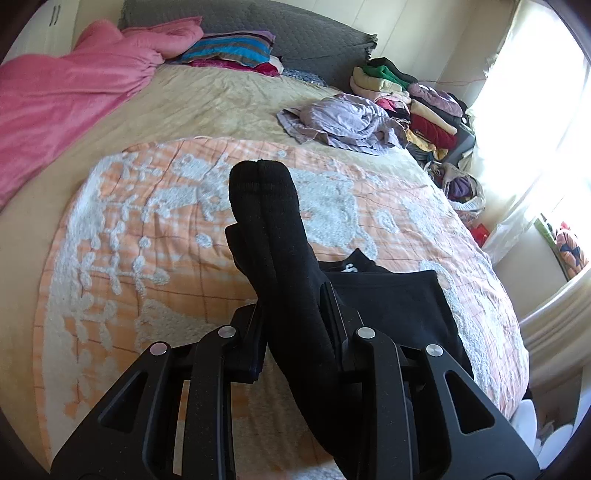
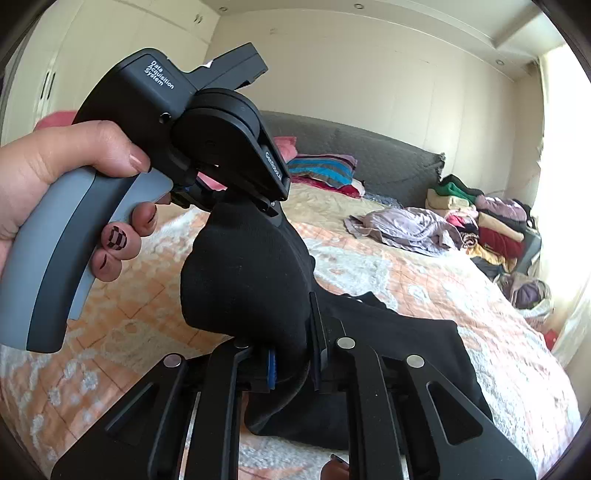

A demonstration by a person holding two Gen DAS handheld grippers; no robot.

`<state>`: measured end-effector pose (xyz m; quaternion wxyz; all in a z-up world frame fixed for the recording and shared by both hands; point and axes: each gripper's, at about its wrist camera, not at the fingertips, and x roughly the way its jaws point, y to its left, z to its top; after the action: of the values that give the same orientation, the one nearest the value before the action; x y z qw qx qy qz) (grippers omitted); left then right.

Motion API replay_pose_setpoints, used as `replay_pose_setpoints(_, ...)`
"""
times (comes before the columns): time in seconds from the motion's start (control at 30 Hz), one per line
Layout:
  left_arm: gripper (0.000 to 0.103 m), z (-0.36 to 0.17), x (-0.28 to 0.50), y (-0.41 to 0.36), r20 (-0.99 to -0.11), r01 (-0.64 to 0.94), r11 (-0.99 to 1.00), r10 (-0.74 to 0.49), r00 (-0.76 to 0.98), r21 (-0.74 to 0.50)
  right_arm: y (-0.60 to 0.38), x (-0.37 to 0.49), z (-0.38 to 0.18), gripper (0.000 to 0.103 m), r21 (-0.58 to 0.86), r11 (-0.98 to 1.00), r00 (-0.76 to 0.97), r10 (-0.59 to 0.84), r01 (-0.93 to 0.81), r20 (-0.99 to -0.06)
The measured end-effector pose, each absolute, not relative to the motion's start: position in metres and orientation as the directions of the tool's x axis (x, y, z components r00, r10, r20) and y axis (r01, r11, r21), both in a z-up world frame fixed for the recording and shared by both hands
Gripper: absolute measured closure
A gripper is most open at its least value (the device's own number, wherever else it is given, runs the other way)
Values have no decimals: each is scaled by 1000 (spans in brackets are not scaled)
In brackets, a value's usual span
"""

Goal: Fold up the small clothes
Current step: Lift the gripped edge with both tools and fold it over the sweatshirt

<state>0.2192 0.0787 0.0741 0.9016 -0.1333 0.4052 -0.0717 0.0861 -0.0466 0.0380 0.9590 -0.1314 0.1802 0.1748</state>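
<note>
The left gripper (image 1: 293,314) is clamped on a pair of black socks (image 1: 269,236); the two ribbed socks lie side by side, squeezed between its fingers, and their rounded ends stick up and forward, off the bed, above the middle of the orange-and-white quilt (image 1: 147,236). The right gripper (image 2: 291,354) is closed on the other end of the same socks (image 2: 243,280), which bulge out in a smooth dark lump between its pads. In the right wrist view the left gripper's body (image 2: 207,122) hangs just above that lump, gripping the fabric from the top, and the person's left hand (image 2: 55,173) wraps the grey handle, nails painted with dark patterns. White lettering on the housing reads "Data Acquisition System"; a second line of white print on the camera mount is too small to make out.

Under the socks, toward the right edge of the quilt, lies a flat black garment (image 1: 399,314), with a bit of white print at its far edge that cannot be read. Beyond it, near the right edge of the bed (image 1: 229,107), sits a crumpled lilac garment (image 1: 343,122), and past it a stack of folded clothes (image 1: 413,107). At the head end are a striped pillow (image 1: 232,50) against the grey headboard (image 1: 295,29), and a pink blanket (image 1: 74,96) along the left edge.
</note>
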Motion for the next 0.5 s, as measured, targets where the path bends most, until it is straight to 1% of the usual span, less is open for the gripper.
replay_pose_setpoints(0.5, 84, 89, 225, 26, -740, 39, 974, -196, 643, -225, -91, 90, 51, 91, -67, 943, 878, 276, -326, -391)
